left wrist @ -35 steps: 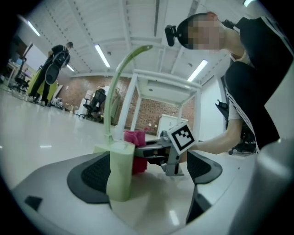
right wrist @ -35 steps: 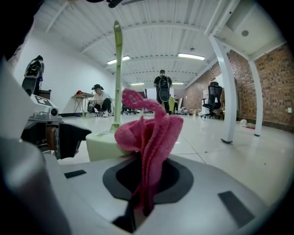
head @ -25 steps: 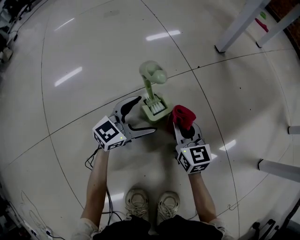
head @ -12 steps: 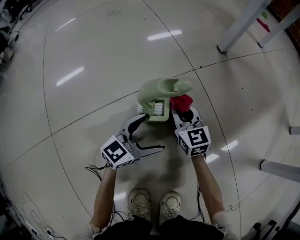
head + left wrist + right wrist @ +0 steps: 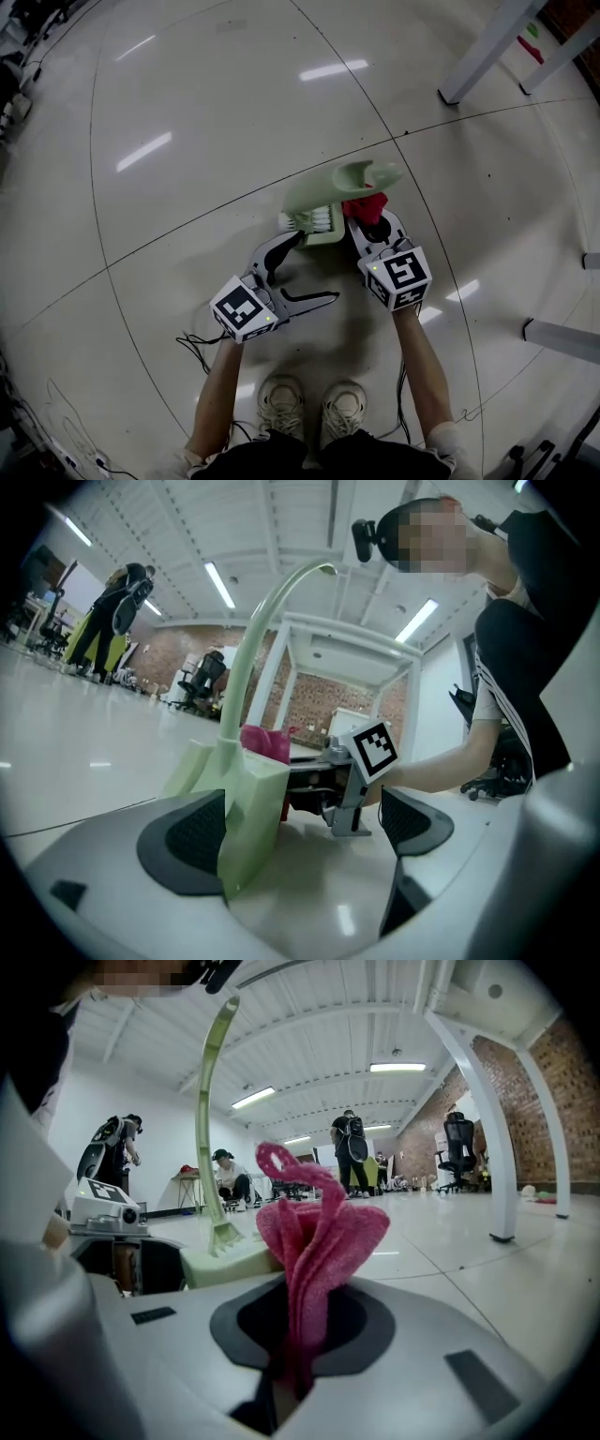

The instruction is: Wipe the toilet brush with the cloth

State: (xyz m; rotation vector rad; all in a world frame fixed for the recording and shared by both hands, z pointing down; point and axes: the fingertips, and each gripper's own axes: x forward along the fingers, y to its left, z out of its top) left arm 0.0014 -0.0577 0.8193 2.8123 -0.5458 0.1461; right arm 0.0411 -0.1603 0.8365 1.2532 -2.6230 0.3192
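The pale green toilet brush [image 5: 349,178] stands in its square green holder [image 5: 317,223] on the floor, and its curved handle [image 5: 208,1101] leans toward the right. My right gripper [image 5: 371,223] is shut on a red-pink cloth [image 5: 366,206], which bunches up out of the jaws [image 5: 319,1232] right beside the holder. My left gripper [image 5: 317,266] is open, its jaws spread wide. In the left gripper view a corner of the holder [image 5: 248,803] sits just in front of the left pad [image 5: 183,841]. I cannot tell whether they touch.
The floor is glossy pale tile [image 5: 187,141]. White table legs [image 5: 483,47] stand at the far right, and more white legs [image 5: 562,337] lie at the right edge. A black cable [image 5: 192,339] trails behind the left gripper. The person's shoes [image 5: 309,408] are below. Other people [image 5: 352,1152] stand far off.
The left gripper has drawn back from the holder toward the person. The right gripper has carried the cloth up against the brush. The brush handle now leans over to the right.
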